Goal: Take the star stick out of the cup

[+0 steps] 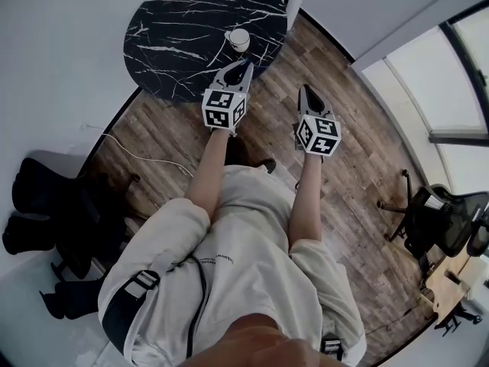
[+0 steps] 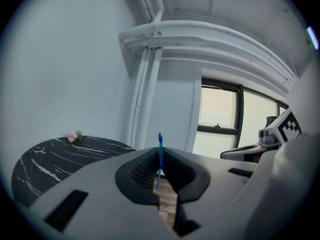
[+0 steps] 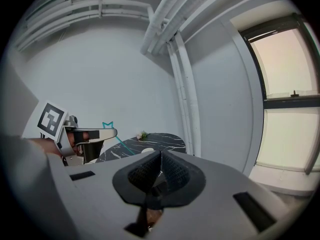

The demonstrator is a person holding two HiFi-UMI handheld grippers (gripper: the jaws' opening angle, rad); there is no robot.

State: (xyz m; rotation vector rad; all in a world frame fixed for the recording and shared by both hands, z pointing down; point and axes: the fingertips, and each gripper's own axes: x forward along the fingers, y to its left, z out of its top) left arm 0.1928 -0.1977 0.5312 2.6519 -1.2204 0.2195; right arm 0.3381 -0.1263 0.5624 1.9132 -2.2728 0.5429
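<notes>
star stick [image 2: 160,154], a thin blue one, stands nearly upright, pinched between the closed jaws of the left tongs [image 2: 159,178]. its top pokes up above the jaws, and its lower end hangs down past them with wooden floor showing behind it. from the right gripper view the stick [image 3: 122,142] slants down from the tip of the left tongs [image 3: 114,132], with the outline star at its upper end.

in the head view the left tongs [image 1: 243,66] reach over the near edge of a round black marble counter [image 1: 176,29]. a white cup [image 1: 239,40] stands on the counter just beyond their tip, apart from them. the stick is too thin to make out in that view.

right tongs [image 1: 306,90] are held beside the left, over the wooden floor [image 1: 367,174] and off the counter. in their own view the right tongs [image 3: 160,171] are closed, pads together, with nothing between them.

a small bunch of flowers [image 2: 75,136] lies at the far edge of the counter, near the white wall.
</notes>
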